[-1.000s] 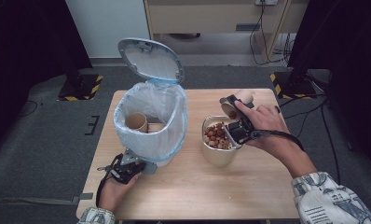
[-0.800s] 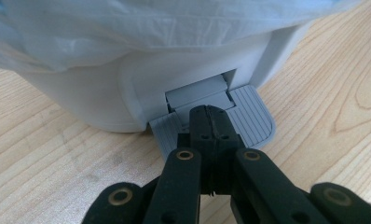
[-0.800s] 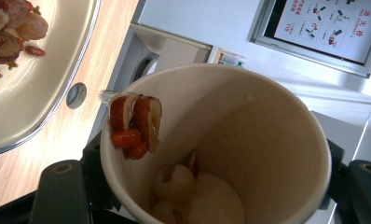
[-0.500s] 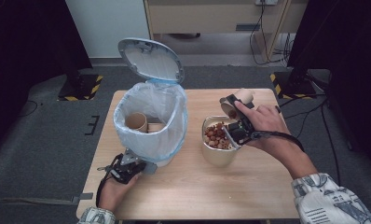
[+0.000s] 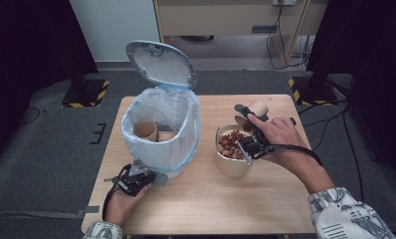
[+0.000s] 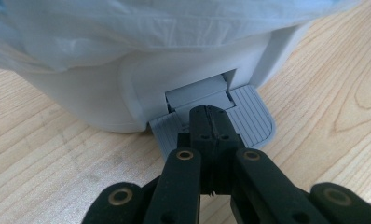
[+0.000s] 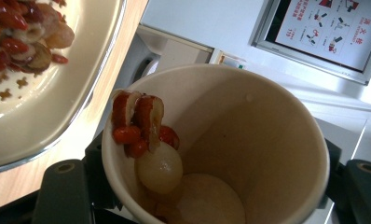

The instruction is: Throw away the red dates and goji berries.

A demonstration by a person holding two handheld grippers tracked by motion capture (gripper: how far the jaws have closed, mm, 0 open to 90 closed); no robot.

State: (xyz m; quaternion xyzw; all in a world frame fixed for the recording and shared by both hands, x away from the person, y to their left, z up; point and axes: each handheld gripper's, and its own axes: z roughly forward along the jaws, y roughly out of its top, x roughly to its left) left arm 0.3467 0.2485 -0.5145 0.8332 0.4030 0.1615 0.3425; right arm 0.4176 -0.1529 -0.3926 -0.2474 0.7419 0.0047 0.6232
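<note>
Paper cup (image 7: 230,140): base and lower rim cut off by the right gripper view's bottom edge.
Bowl (image 7: 58,107): cropped at top and left (contents blurred).
Bin (image 6: 127,60): upper part cut off.
Pedal (image 6: 249,116): middle hidden behind the left tool (image 6: 210,126).

A wooden table (image 5: 196,209) is seen beneath both the left tongs (image 5: 157,178) and the right tongs (image 5: 252,111). Grey carpeted floor (image 5: 47,164) is spread around it. Beyond the left tongs a yellow-and-black striped base (image 5: 86,92) is set, and another (image 5: 309,89) beyond the right tongs. A wooden cabinet (image 5: 226,17) and cables (image 5: 278,37) are found farther back. A pictogram poster (image 7: 333,28) is shown past the right tongs.
</note>
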